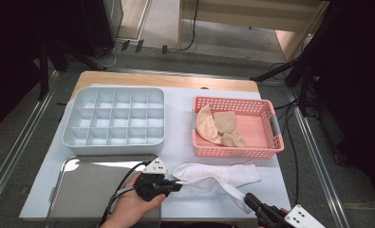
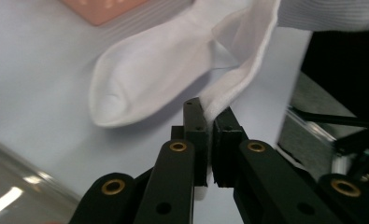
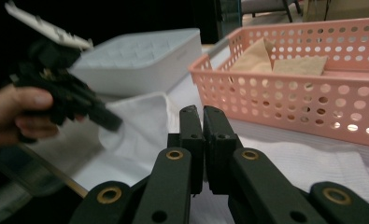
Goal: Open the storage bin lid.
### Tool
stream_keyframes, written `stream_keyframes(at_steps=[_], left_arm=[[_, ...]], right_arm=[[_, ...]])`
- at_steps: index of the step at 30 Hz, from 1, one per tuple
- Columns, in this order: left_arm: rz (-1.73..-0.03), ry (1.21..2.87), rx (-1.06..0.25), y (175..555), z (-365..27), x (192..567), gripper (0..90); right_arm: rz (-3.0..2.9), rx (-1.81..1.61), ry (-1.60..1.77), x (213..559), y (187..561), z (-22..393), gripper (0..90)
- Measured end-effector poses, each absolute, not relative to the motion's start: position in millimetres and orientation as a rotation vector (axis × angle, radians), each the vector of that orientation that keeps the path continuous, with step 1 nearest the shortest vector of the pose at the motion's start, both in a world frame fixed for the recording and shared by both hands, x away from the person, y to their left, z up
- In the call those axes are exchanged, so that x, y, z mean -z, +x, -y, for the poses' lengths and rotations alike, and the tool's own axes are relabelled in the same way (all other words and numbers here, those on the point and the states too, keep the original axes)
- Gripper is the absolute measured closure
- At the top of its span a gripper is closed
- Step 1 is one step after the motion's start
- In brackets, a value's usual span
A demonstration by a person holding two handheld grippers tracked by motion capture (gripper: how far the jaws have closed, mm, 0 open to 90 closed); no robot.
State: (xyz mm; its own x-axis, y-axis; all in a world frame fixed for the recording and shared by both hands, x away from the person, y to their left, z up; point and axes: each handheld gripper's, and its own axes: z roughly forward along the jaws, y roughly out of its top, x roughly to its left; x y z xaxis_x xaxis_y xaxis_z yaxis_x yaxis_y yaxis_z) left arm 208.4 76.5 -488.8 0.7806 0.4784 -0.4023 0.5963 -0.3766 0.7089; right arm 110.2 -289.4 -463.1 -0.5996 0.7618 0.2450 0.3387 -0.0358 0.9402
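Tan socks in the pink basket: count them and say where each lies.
3 tan socks, overlapping at the left of the pink basket: one at the far left, one toward the back, one in front. More could lie underneath.

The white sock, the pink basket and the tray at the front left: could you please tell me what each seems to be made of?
White sock: soft knitted fabric, probably cotton blend; it drapes, folds, and shows fine ribbing. Pink basket: moulded plastic, matte, with rows of punched holes. Tray: likely polished metal, perhaps stainless steel; it mirrors the light.
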Motion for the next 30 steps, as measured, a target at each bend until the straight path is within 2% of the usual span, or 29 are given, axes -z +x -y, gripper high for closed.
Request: stream_keyframes(at_steps=[2, 4, 10, 16, 19, 21, 25, 30], left_arm=[[-0.758, 2.042, 0.257, 210.1, -78.4, 487.1, 88.4], [-0.762, 2.058, 0.260, 212.4, -79.0, 489.3, 88.1], [-0.905, 2.073, 0.076, 219.9, -73.1, 508.1, 82.5], [-0.996, 2.001, -0.081, 221.9, -74.0, 512.1, 68.6], [-1.012, 1.991, -0.093, 221.7, -75.8, 514.1, 65.3], [-1.015, 2.000, -0.087, 221.3, -77.6, 515.8, 64.9], [-1.023, 1.971, -0.038, 220.4, -84.0, 517.4, 64.7], [-1.024, 2.010, -0.024, 217.6, -85.0, 520.3, 60.2]], right_arm=[[-1.890, -1.785, 1.188, 455.2, 106.4, 296.6, 88.4], [-1.888, -1.795, 1.237, 450.7, 106.5, 300.1, 88.4], [-1.835, -1.568, 1.518, 475.4, 146.9, 301.8, 88.3], [-1.783, -1.342, 1.565, 496.2, 185.0, 295.7, 85.3], [-1.728, -1.258, 1.541, 503.1, 198.5, 298.8, 80.0], [-1.685, -1.318, 1.560, 503.6, 202.7, 306.8, 73.2], [-1.711, -1.469, 1.523, 498.3, 188.1, 317.5, 67.9], [-1.806, -1.397, 1.541, 514.0, 178.2, 313.4, 60.7]])
